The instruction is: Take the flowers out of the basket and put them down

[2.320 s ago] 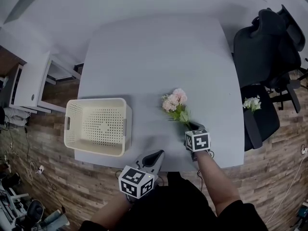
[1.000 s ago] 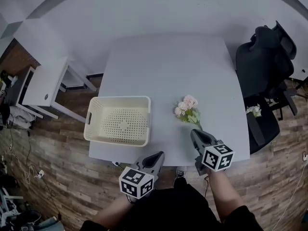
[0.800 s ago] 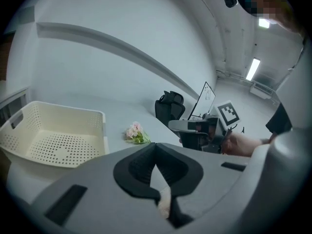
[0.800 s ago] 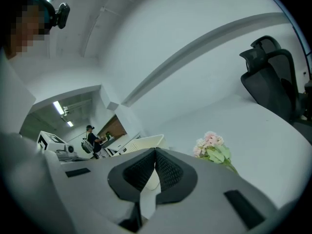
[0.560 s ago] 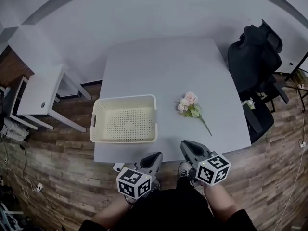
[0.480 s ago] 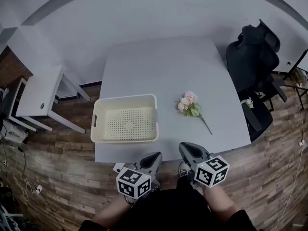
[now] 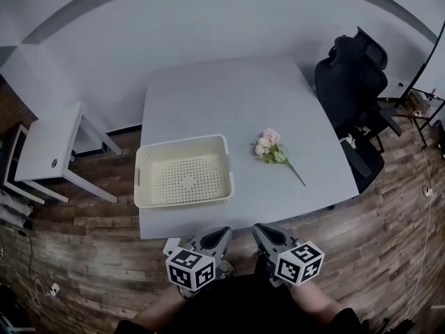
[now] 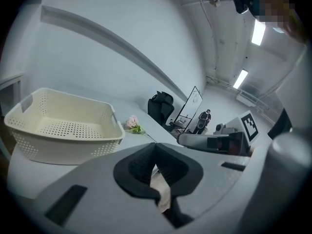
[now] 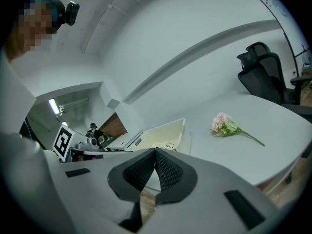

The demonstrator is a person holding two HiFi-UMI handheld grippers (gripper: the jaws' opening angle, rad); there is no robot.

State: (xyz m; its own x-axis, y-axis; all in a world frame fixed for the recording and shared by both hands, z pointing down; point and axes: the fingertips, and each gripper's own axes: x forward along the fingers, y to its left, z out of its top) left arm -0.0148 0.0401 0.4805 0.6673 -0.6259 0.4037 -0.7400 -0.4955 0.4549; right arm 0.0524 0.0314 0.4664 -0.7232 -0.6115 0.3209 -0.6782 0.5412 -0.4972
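Observation:
A sprig of pink flowers [image 7: 270,146] with a thin green stem lies flat on the grey table [image 7: 229,96], to the right of the cream perforated basket [image 7: 183,180], which holds nothing. In the right gripper view the flowers [image 9: 225,126] lie far ahead on the tabletop; in the left gripper view the flowers [image 8: 132,124] show past the basket [image 8: 58,130]. Both grippers are held off the table's near edge, close to my body. The left gripper [image 7: 221,234] and the right gripper [image 7: 259,231] each have their jaws pressed together with nothing between them.
A black office chair [image 7: 351,75] stands at the table's right, with a small white flower bunch [image 7: 348,142] on a seat beside it. A white side table [image 7: 49,152] stands to the left. Wooden floor surrounds the table.
The right gripper has drawn back from the flowers' stem, off the table's near edge, and now sits next to the left gripper. The flowers stay where they lay.

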